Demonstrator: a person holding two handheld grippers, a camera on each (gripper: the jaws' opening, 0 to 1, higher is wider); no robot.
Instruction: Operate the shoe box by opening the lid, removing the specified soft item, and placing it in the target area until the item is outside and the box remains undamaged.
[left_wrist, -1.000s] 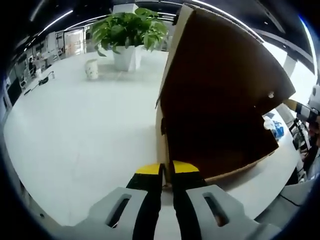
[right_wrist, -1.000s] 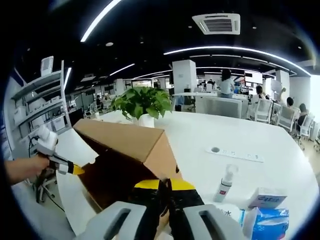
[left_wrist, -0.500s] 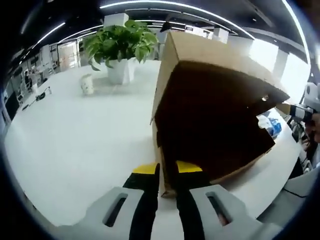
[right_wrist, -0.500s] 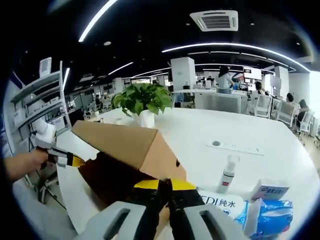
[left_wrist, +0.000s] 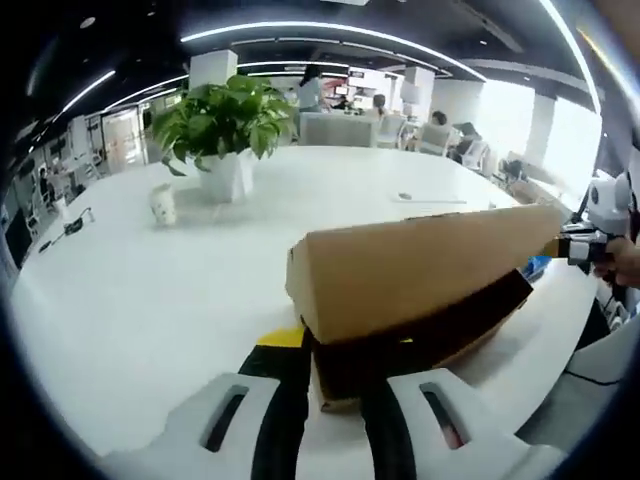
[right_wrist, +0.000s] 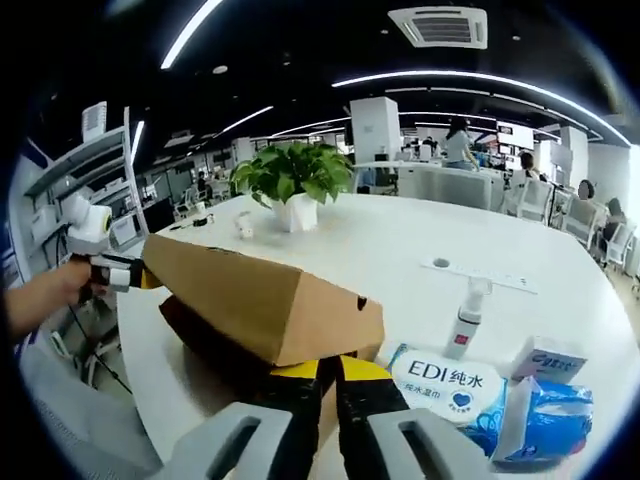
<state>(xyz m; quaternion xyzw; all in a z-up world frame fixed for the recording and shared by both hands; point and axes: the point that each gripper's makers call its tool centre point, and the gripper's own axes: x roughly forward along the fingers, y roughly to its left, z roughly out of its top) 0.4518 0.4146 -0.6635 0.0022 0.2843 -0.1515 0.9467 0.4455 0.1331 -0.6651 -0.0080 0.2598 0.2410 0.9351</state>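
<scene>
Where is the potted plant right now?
The potted plant stands upright on the white table beyond the cardboard box, upper left in the left gripper view, with a small white cup beside it.

The box lid (left_wrist: 420, 265) was plain brown cardboard, matt and smooth on its outer face, and the box (right_wrist: 215, 340) under it showed the same cardboard, darker in shadow. The table (left_wrist: 150, 290) had a smooth white top with a faint sheen. The left gripper (left_wrist: 330, 375) and the right gripper (right_wrist: 327, 385) looked like hard plastic: matt grey bodies, black jaws, yellow tips. The wet wipes pack (right_wrist: 445, 385) was glossy soft plastic film, printed blue and white. The spray bottle (right_wrist: 468, 315) was smooth white plastic. The plant pot (left_wrist: 222, 175) looked smooth, white and slightly glossy.
</scene>
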